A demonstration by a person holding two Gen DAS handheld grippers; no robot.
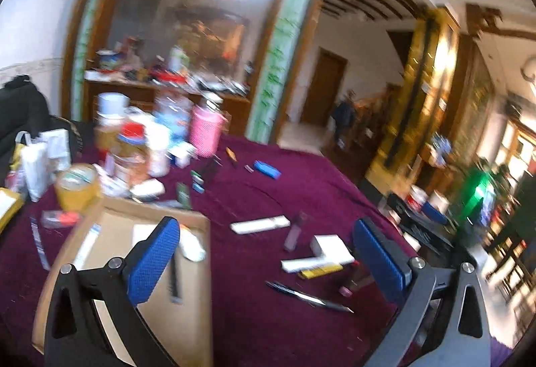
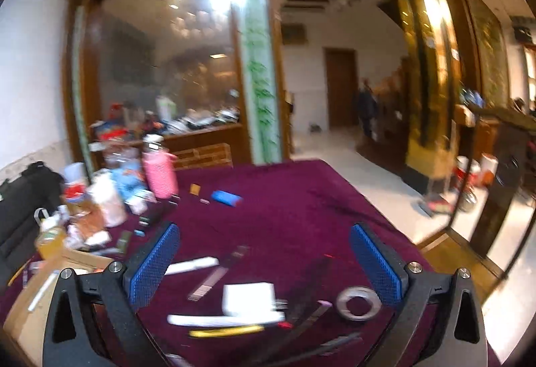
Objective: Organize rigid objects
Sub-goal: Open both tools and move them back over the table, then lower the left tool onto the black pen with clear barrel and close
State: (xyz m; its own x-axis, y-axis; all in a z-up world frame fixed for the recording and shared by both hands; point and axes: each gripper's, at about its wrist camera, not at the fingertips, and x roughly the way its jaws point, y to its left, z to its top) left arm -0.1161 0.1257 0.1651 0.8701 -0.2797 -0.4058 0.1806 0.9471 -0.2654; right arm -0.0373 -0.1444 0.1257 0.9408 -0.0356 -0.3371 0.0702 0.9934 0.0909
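Both claws gape empty: the left claw (image 1: pixel 266 261) hangs above the shallow brown cardboard box (image 1: pixel 110 233) at lower left, the right claw (image 2: pixel 264 266) over loose pieces on the maroon-clothed worktop (image 2: pixel 284 199). The flat grey tape ring (image 2: pixel 358 301) at lower right lies so low that pads may skid off it.

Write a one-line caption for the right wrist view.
Open right gripper above a maroon tablecloth strewn with a tape roll, white box and pens.

White walls (image 2: pixel 30 72), a brown door (image 2: pixel 341 87), pale floor (image 2: pixel 375 172), glass-fronted wooden cabinet (image 2: pixel 160 65).
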